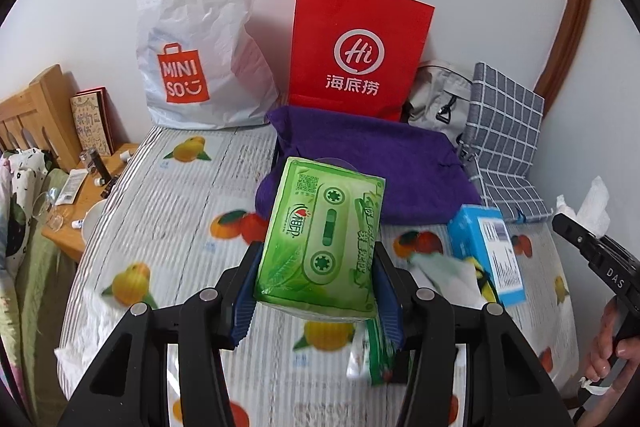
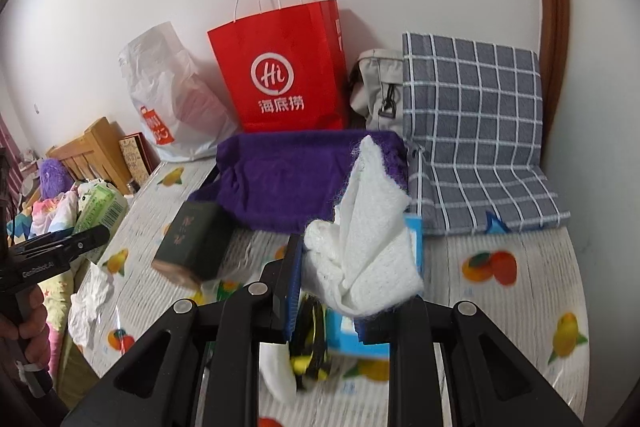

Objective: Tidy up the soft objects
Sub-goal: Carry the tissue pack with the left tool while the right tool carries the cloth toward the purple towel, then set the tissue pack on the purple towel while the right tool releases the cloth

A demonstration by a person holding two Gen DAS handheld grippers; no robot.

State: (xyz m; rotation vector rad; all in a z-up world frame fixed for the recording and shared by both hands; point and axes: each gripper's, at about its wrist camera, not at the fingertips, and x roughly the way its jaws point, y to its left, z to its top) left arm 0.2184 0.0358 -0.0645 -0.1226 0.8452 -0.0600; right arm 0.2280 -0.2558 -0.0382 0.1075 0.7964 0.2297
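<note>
My left gripper (image 1: pixel 318 267) is shut on a green tissue pack (image 1: pixel 324 227), held up above the fruit-print tablecloth (image 1: pixel 180 211). A purple fabric bin (image 1: pixel 384 167) lies just behind the pack. In the right wrist view my right gripper (image 2: pixel 352 287) is shut on a white soft cloth (image 2: pixel 372 227), which hangs up out of the blue pads (image 2: pixel 294 283). The purple fabric bin (image 2: pixel 296 179) sits right behind it. The left gripper (image 2: pixel 92 239) with the green tissue pack (image 2: pixel 100 207) shows at the left edge.
A red paper bag (image 1: pixel 360 51) and a white MINISO bag (image 1: pixel 200 43) stand against the wall. A checked cushion (image 2: pixel 472 131) lies at the right. On the cloth lie a dark green box (image 2: pixel 192 243), a blue box (image 1: pixel 488 251), a yellow-black item (image 2: pixel 312 339) and crumpled tissue (image 2: pixel 90 303).
</note>
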